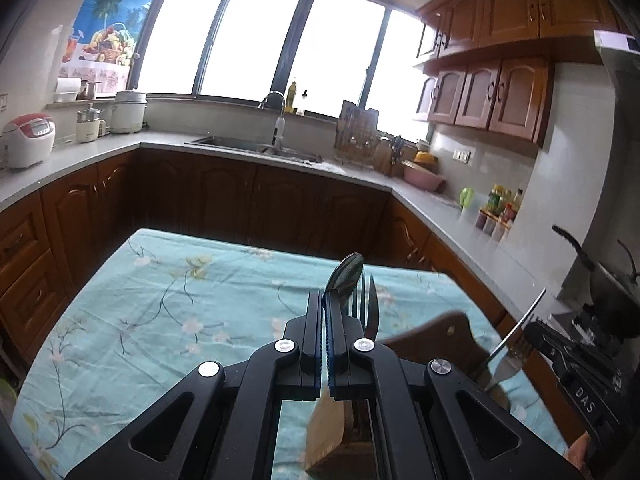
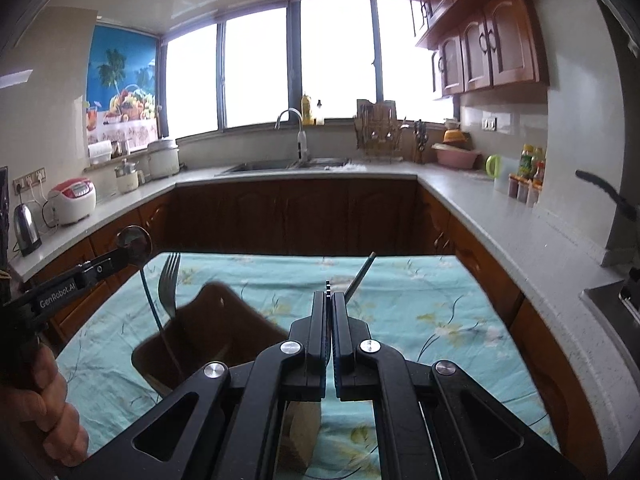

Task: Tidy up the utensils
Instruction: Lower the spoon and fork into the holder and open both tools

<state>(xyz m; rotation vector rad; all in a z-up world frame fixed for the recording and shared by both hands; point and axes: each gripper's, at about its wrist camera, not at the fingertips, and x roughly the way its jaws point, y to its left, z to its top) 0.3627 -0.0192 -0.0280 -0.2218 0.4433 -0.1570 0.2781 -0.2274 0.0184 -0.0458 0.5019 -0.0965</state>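
- My left tool [image 1: 325, 300] is clamped tight; a spoon [image 1: 346, 276] stands up just past its tips. From my right camera the spoon's bowl [image 2: 134, 242] sits right at this tool's tip [image 2: 120, 256], so I take it to be gripped on the spoon's handle.
- My right tool [image 2: 330, 298] is closed as well, and a thin metal utensil handle [image 2: 360, 276] slants up and to the right from between its tips. From the left camera this is a fork [image 1: 508, 356], tines low and next to the right tool [image 1: 560, 356].
- A brown wooden utensil holder [image 2: 216, 320] stands on the desk [image 2: 420, 300], which is covered with a light blue floral cloth; it sits below and between my two tools.
- Another fork [image 2: 168, 280] stands upright in the holder, tines up. In the left view it shows just right of my tool's tips [image 1: 362, 300], with a dark blade-like utensil [image 1: 374, 308] beside it.
- My left hand [image 2: 52, 408] wraps the grip at the lower left edge of the right view.
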